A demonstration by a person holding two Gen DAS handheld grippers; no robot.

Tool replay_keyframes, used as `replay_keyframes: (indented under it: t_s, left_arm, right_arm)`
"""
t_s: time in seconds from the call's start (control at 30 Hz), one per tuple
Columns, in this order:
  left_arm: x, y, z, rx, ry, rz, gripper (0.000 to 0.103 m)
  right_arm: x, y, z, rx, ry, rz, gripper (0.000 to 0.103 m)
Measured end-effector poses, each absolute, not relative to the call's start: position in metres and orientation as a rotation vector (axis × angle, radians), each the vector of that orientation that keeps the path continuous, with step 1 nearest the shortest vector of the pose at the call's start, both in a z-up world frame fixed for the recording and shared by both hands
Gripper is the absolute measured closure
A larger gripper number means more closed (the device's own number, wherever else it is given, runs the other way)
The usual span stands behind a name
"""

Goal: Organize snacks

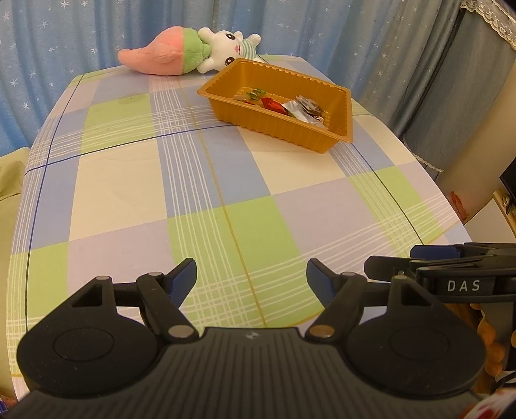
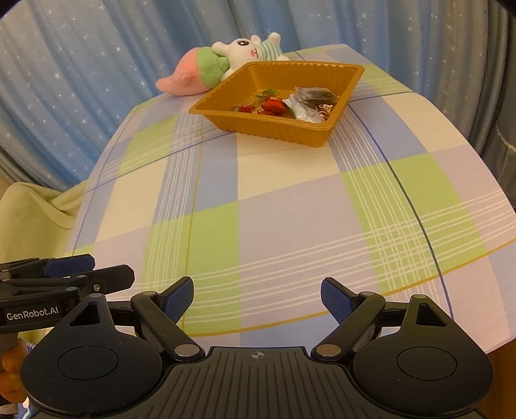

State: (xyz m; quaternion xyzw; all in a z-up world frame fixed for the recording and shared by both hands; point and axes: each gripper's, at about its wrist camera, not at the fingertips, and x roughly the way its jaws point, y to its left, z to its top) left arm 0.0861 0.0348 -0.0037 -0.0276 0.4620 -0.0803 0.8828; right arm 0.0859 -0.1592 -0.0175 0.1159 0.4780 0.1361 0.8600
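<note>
The tray with snacks lies far ahead; my right gripper seems nearer, both grippers released, holding nothing; left gripper.

Checks all over the tablecloth: pale green, soft blue, lilac and cream squares, crossed by thin white stripes, a mustard line and dark blue lines. At one o'clock sits the tray, golden brown, its walls ribbed. Inside it, the snacks flash red, green, silver and a dark wrapper. At twelve o'clock lies the plush toy: pink tail, green middle, white rabbit face with pink cheeks, green-and-white striped top. Behind it, the curtain hangs blue, sprinkled with white stars. Down low, the left gripper is black with blue pads; the right gripper matches, black with blue.
</note>
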Motion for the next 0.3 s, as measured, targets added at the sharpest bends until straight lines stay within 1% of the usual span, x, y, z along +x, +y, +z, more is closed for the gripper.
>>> replay_keyframes:
  t_s: [0.3]
  left_arm:
    - [0.0920,0.0302,-0.0046,-0.042,0.961,-0.181,0.029]
  right_arm:
    - [0.0890,-0.1669,-0.0181,0.256,1.002,0.271,0.017]
